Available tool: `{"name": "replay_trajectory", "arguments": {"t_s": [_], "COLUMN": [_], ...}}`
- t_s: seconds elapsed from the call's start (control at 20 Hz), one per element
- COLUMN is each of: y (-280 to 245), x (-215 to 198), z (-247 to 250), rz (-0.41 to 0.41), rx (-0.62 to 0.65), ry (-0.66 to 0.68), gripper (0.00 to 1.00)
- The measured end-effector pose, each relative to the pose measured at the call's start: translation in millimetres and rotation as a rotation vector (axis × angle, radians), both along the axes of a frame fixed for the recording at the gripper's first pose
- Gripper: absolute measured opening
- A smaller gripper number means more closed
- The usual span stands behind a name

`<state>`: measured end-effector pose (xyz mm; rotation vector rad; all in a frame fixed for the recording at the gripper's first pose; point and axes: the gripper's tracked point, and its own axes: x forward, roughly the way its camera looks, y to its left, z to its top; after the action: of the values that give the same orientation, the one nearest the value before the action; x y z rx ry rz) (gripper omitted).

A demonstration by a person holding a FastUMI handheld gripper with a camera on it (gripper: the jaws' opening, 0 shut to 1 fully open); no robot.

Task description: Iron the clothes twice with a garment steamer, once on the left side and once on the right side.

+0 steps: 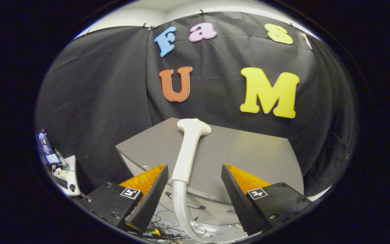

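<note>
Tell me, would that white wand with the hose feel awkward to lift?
Probably light: the white plastic steamer wand looks slim and hollow. Its smooth, rounded handle may slip between the open tool's fingers. The ribbed translucent hose curves down loosely, so it would likely flop and tug.

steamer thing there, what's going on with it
A person's handheld tongs are open, with the white steamer standing between the two fingers. It is nearer one finger, but whether that finger touches it cannot be told, and the other finger is clearly apart from it, so it is not gripped. The steamer's hose curves down below. Its head rises in front of a grey table by the black booth wall. No ironing is under way.
</note>
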<state>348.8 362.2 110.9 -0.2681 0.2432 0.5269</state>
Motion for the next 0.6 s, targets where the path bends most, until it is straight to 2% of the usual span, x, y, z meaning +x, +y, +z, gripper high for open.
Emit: {"name": "replay_trajectory", "arguments": {"t_s": [0.25, 0.3, 0.35, 0.4, 0.45, 0.6], "y": [28, 32, 39, 40, 41, 45], "x": [46, 50, 55, 54, 58, 63], "z": [-16, -19, -24, -34, -29, -27], "rz": [-0.023, -0.015, -0.009, -0.007, -0.022, -0.06], "rx": [-0.059, -0.057, -0.058, -0.066, -0.043, -0.036], "ry": [0.07, 0.087, 0.112, 0.153, 0.118, 0.153], "gripper": [0.93, 0.8, 0.77, 0.68, 0.64, 0.55]}}
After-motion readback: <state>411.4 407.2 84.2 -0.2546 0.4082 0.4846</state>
